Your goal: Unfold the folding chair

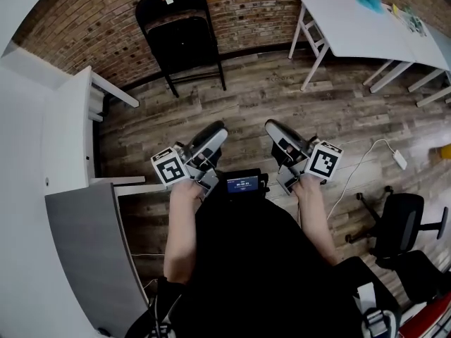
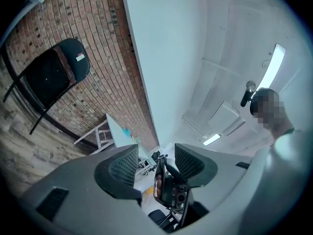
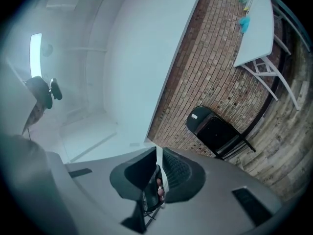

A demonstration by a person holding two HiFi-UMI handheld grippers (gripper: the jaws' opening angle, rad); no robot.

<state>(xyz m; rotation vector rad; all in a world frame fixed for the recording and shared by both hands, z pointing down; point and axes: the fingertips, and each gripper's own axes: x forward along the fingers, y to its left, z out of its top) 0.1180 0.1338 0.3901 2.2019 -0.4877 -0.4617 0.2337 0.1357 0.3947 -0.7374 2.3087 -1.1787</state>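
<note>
The black folding chair (image 1: 183, 37) stands folded flat against the brick wall, well ahead of both grippers. It also shows in the left gripper view as the chair (image 2: 49, 75) and in the right gripper view as the chair (image 3: 215, 131). My left gripper (image 1: 218, 129) is held out at waist height with its jaws open (image 2: 155, 160) and nothing between them. My right gripper (image 1: 272, 127) is beside it, jaws shut (image 3: 159, 163) and empty. Neither touches the chair.
A white table (image 1: 359, 23) stands at the back right. A white desk (image 1: 67, 129) and a grey panel (image 1: 88, 252) line the left side. A black office chair (image 1: 398, 220) and a white cable with adapter (image 1: 399, 159) are on the wooden floor at right.
</note>
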